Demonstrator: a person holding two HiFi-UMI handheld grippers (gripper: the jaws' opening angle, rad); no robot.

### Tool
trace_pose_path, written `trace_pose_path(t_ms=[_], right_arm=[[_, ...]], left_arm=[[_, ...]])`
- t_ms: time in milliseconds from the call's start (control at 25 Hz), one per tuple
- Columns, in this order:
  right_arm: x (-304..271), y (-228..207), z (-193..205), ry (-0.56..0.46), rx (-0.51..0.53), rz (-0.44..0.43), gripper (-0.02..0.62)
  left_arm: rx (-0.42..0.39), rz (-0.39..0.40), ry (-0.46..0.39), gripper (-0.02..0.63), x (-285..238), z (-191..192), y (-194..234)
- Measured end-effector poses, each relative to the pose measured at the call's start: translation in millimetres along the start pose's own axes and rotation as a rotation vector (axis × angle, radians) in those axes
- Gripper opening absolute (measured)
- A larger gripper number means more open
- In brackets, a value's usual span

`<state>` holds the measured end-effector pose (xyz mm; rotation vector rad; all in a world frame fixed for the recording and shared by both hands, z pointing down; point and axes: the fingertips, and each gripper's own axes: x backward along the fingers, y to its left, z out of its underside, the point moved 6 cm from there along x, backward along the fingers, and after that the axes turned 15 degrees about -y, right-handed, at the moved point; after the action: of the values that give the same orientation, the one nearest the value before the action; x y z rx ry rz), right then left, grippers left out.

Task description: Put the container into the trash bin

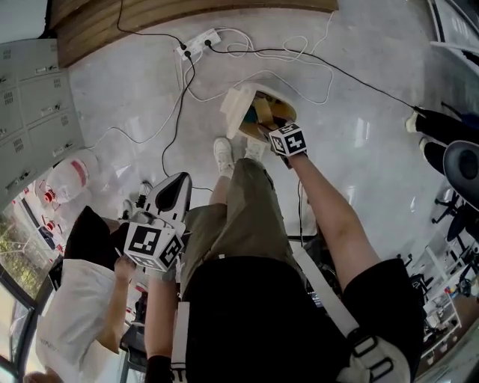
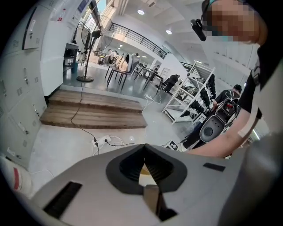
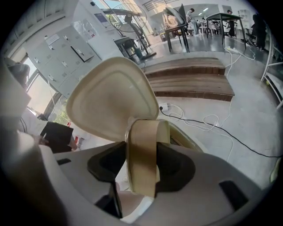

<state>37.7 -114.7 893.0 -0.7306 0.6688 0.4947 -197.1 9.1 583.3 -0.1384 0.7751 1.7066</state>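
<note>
A cream trash bin stands on the floor just past my feet, its lid swung up and open. My right gripper reaches down to the bin's mouth. It is shut on a tan container held edge-on between the pads. In the right gripper view the open lid rises right behind the container and the bin's rim shows to the right. My left gripper hangs at the left, well away from the bin. In its own view the left gripper has its jaw tips together and holds nothing.
A power strip with cables trailing over the pale floor lies beyond the bin. A wooden step runs along the far side, grey lockers on the left. Another person in a white shirt crouches at lower left near a water bottle.
</note>
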Motion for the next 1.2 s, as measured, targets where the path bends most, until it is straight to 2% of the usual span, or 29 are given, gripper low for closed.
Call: trace_pose_path(t_ms=[320,720,1200], right_arm=[[-28.2,-23.5,22.3,0.066,0.016,0.008,0.216],[-52.6,-46.6,38.6,0.121,0.024,0.013,0.216],[-72.2,-49.4,52.2,0.174,0.049,0.011,0.216]], left_arm=[[0.033,-0.014,0.059,0.005,-2.2,25.7,0.5],[0.055,-0.018,0.075,0.005,-4.8,47.7,-3.7],[0.073,-0.014,0.09,0.005,-5.3,64.7,-2.8]])
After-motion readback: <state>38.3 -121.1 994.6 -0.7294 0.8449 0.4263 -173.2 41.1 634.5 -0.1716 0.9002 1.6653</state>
